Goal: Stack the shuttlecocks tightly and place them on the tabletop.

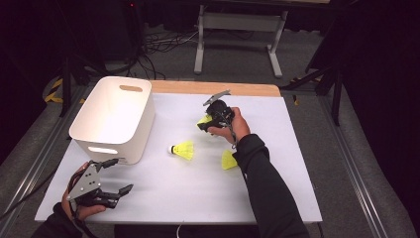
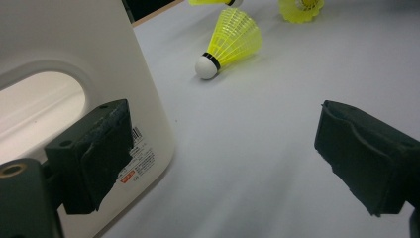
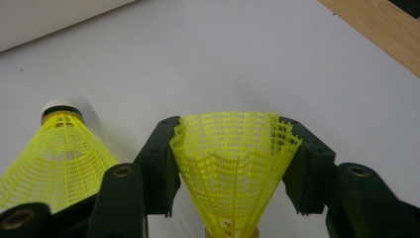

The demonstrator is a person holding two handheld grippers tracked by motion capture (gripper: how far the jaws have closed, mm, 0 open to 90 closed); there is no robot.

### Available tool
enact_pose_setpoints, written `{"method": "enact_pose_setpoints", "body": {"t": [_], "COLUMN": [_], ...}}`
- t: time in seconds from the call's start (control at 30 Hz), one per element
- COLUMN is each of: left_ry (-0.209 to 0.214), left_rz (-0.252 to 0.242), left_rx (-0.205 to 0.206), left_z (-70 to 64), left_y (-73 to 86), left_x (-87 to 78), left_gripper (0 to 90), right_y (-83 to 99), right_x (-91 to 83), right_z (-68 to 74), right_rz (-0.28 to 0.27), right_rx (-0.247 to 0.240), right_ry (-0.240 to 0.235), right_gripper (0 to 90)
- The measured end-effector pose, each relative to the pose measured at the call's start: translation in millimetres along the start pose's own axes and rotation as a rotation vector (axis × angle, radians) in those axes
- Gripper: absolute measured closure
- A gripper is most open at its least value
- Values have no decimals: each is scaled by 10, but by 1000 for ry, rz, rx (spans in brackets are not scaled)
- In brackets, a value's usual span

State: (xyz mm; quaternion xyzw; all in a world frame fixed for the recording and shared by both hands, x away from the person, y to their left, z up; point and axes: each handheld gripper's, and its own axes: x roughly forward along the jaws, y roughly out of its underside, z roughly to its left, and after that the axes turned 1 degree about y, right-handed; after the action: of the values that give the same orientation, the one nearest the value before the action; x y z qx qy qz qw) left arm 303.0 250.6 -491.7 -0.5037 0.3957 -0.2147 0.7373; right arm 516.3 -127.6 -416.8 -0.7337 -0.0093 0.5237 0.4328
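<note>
Three yellow shuttlecocks are on the white table. My right gripper point(image 1: 205, 123) point(image 3: 233, 163) is shut on the mesh skirt of one shuttlecock point(image 1: 204, 120) point(image 3: 233, 158), with a jaw on each side. A second shuttlecock point(image 1: 183, 149) point(image 2: 230, 42) point(image 3: 59, 148) lies on its side mid-table, white cork toward the bin. The third shuttlecock point(image 1: 228, 159) point(image 2: 302, 9) sits beside the right sleeve. My left gripper point(image 1: 119, 175) point(image 2: 218, 153) stands open and empty at the front left, next to the bin's near corner.
A white plastic bin point(image 1: 114, 116) point(image 2: 74, 64) with handle cutouts stands at the table's left side, close to my left jaw. A wooden strip point(image 1: 218, 88) runs along the far table edge. Beyond the table are a metal frame and cables on the floor.
</note>
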Motion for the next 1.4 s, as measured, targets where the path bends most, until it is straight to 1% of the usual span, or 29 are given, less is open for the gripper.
{"method": "enact_pose_setpoints", "body": {"t": [0.1, 0.13, 0.2, 0.23, 0.3, 0.47, 0.53, 0.57, 0.63, 0.67, 0.77, 0.83, 0.93, 1.0, 1.07, 1.1, 1.13, 1.17, 1.2, 1.33, 1.37, 1.4], "left_ry": [-5, -4, -4, -5, -5, 0, -2, -1, 0, 0, -2, -4, -4, -2, -4, -2, -2, -2, -1, 1, 4, 4], "left_rz": [10, 10, 10, 11, 12, 13, 15, 13, 13, 13, 12, 13, 12, 11, 11, 9, 9, 10, 11, 13, 11, 11], "left_rx": [4, 2, 7, 6, 6, 1, 8, 6, 7, 7, 9, 9, 11, 10, 10, 8, 8, 9, 10, 11, 9, 9], "left_z": [-8, -11, -15, -15, -14, -11, -13, -12, -17, -17, -16, -15, -17, -19, -18, -16, -16, -18, -19, -19, -18, -18], "left_y": [-5, -6, -11, -11, -10, -5, -8, -8, -9, -9, -14, -15, -18, -18, -18, -18, -18, -19, -20, -20, -18, -18], "left_x": [20, 23, 22, 23, 23, 31, 29, 26, 24, 24, 22, 22, 24, 25, 23, 21, 21, 24, 27, 32, 31, 31], "left_gripper": [89, 90, 91, 91, 91, 91, 91, 91, 91, 91, 91, 91, 91, 91, 91, 91, 91, 91, 91, 90, 90, 90], "right_y": [24, 36, 63, 80, 97, 163, 202, 221, 277, 277, 352, 417, 458, 551, 580, 637, 637, 688, 710, 776, 821, 821], "right_x": [0, 7, 24, 34, 45, 63, 53, 42, -6, -6, -70, -112, -142, -188, -203, -234, -234, -263, -273, -292, -300, -300], "right_z": [-3, -7, -2, -7, -9, -13, -38, -54, -91, -91, -115, -143, -168, -212, -222, -240, -240, -257, -264, -291, -311, -311], "right_rz": [-23, -25, -28, -38, -41, -40, -40, -42, -51, -51, -61, -57, -57, -64, -64, -63, -63, -69, -66, -53, -36, -36], "right_rx": [-6, -9, -8, -3, 0, -3, 8, 18, 29, 29, 33, 40, 45, 53, 54, 48, 48, 49, 48, 45, 39, 39], "right_ry": [6, 0, 1, -4, -13, -12, -9, -13, -27, -27, -22, -19, -13, -11, -10, -9, -9, -11, -15, -9, -2, -2], "right_gripper": [444, 445, 432, 432, 435, 431, 425, 406, 404, 404, 395, 377, 371, 385, 386, 394, 394, 401, 399, 385, 382, 382]}}
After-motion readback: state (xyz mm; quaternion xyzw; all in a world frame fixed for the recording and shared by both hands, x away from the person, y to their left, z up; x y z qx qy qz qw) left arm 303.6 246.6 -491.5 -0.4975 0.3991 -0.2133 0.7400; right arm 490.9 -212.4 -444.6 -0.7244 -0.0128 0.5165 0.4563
